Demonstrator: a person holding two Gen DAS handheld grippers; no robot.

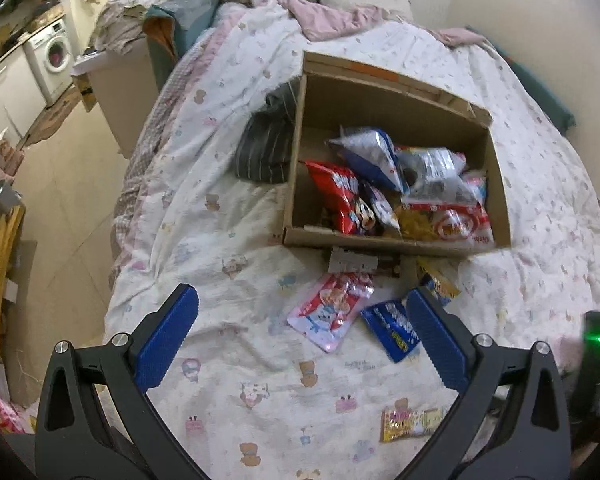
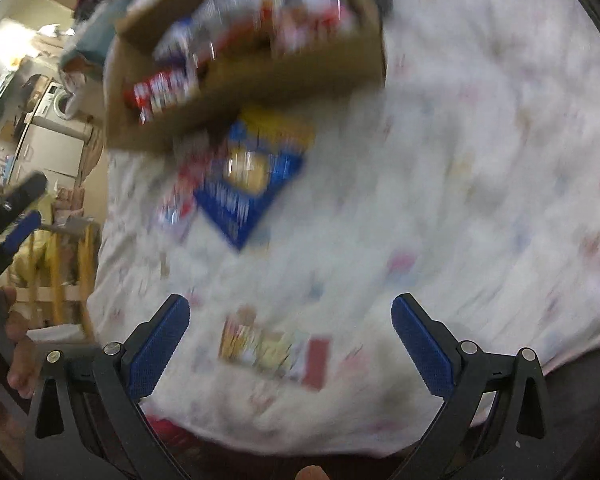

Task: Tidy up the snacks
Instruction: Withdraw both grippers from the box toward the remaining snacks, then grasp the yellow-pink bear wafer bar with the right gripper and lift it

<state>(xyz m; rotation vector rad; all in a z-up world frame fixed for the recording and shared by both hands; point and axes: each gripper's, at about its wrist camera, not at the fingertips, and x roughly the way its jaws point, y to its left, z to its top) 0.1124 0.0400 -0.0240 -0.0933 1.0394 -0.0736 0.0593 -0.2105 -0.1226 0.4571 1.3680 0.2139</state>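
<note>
An open cardboard box [image 1: 380, 242] sits on the bed and holds several snack bags, red, blue and silver. In front of it lie loose packets: a pink-red one [image 1: 332, 316], a blue one [image 1: 392, 330], a yellow-blue one [image 1: 440, 284] and a small yellow one [image 1: 414, 424]. My left gripper [image 1: 302, 294] hangs open above the quilt, near the pink-red and blue packets, holding nothing. The right wrist view is blurred. It shows the box [image 2: 260, 96], a blue-yellow packet [image 2: 252, 176] and a small yellow packet [image 2: 268, 350]. My right gripper [image 2: 291, 302] is open and empty over that small packet.
A white patterned quilt [image 1: 220, 240] covers the bed. A dark striped cloth [image 1: 266, 148] lies against the box's left side. Left of the bed are bare floor, a washing machine [image 1: 54, 54] and a wooden frame [image 1: 0, 272]. A hand [image 2: 16, 360] shows at the left edge.
</note>
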